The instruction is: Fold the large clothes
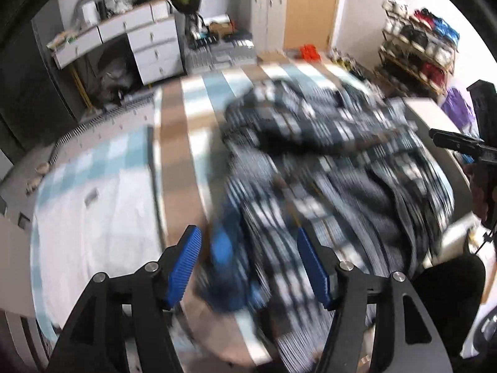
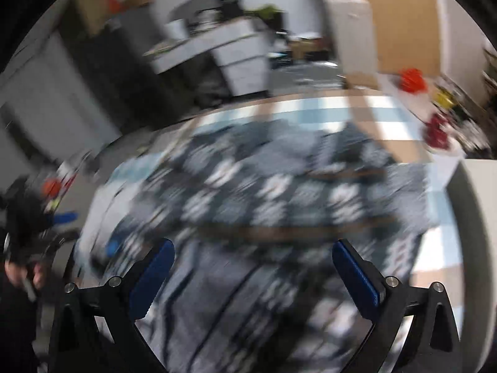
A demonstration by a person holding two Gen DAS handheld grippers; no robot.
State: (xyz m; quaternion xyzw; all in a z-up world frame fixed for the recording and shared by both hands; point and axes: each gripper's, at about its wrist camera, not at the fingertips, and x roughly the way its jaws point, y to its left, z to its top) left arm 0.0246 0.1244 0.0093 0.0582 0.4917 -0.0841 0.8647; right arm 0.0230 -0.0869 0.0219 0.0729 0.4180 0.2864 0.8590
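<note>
A large dark blue and white plaid garment (image 1: 326, 161) lies crumpled across the table, over a cloth of brown, white and light blue checks (image 1: 174, 143). In the left wrist view my left gripper (image 1: 247, 233) hangs open above the garment's near edge, its blue pads (image 1: 186, 261) apart and pressing nothing. In the right wrist view my right gripper (image 2: 254, 244) is wide open over the same garment (image 2: 264, 186), with only cloth below. Both views are blurred. The right gripper's black finger (image 1: 459, 144) shows at the right edge of the left view.
White fabric (image 1: 93, 227) covers the table's left part. Behind the table stand white drawers (image 1: 149, 43), a pale cabinet (image 1: 267, 15), a red object (image 1: 309, 51) and a rack of shoes (image 1: 416, 46). A person's hand (image 2: 21, 273) shows at the left edge.
</note>
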